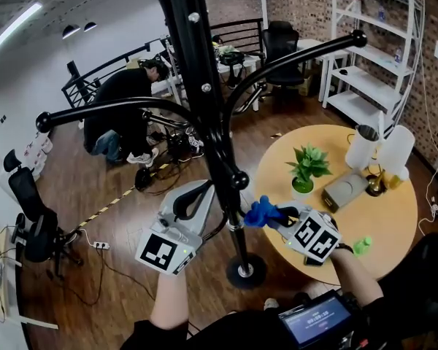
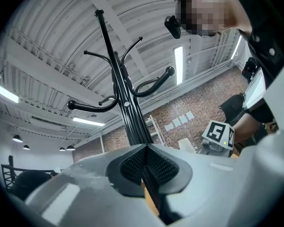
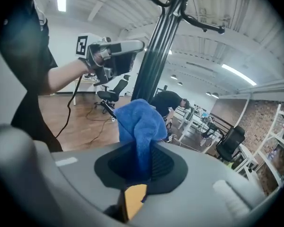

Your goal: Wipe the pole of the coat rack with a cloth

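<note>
Pinching the blue cloth (image 3: pixel 141 122) in my clamped right gripper (image 3: pixel 139 167), left gripper (image 2: pixel 144 162) closed on nothing beside the coat rack's pole (image 1: pixel 216 133), I'd press the cloth's loose fold against that pole and stroke lengthwise.

coat rack pole (image 1: pixel 204 86): glossy black
cloth (image 3: pixel 141 124): plain bright blue
left gripper (image 2: pixel 144 151): pale grey shell, black ribbed pads
right gripper (image 1: pixel 281 214): white cube with black square markers
table (image 1: pixel 403 221): light yellow wood
plant (image 1: pixel 309 160): green leaves, white pot
floor (image 1: pixel 95 177): brown wood
</note>
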Available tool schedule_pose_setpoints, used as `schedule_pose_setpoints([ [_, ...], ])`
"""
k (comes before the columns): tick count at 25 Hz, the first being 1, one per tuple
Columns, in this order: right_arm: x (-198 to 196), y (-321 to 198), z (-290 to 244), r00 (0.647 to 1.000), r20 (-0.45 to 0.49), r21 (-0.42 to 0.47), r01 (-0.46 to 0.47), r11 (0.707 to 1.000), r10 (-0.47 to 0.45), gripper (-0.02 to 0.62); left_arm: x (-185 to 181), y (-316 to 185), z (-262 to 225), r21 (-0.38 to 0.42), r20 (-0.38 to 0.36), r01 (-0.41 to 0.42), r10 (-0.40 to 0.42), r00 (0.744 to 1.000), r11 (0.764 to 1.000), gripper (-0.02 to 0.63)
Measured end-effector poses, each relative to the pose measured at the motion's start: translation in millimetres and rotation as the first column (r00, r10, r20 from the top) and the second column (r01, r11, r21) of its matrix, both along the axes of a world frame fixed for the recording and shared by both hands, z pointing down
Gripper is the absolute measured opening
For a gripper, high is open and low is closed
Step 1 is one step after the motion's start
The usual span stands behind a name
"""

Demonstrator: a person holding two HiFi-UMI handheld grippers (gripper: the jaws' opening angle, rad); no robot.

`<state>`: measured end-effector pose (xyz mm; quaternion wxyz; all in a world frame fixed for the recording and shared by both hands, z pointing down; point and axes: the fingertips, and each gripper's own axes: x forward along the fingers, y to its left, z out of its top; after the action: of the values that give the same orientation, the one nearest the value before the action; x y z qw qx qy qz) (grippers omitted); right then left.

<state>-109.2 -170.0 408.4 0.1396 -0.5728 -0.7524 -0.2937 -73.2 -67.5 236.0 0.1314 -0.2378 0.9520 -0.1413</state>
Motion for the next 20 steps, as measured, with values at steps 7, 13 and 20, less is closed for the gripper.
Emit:
schedule_pose_setpoints([
  [7,-8.7,20.9,10.2,0.999,-0.036,-0.075,-0.042,0.996,0.039,0.051,9.2,4.8,-7.3,-0.002,0.016,0.016,-0.016,1.0,1.0,0.003],
  [13,-6.3,62.6,4.6,0.998,-0.058,-0.163,0.021,0.986,-0.031,0.051,20.1,6.7,-11.5,-0.023,0.024,0.041,-0.04,0.999,0.999,0.003],
  [20,-5.1,57.7,-152.1,0.998,-0.009,-0.615,0.047,0.787,-0.067,0.051,28.0,19.1,-17.4,-0.033,0.043,0.073,-0.071,0.997,0.997,0.003],
])
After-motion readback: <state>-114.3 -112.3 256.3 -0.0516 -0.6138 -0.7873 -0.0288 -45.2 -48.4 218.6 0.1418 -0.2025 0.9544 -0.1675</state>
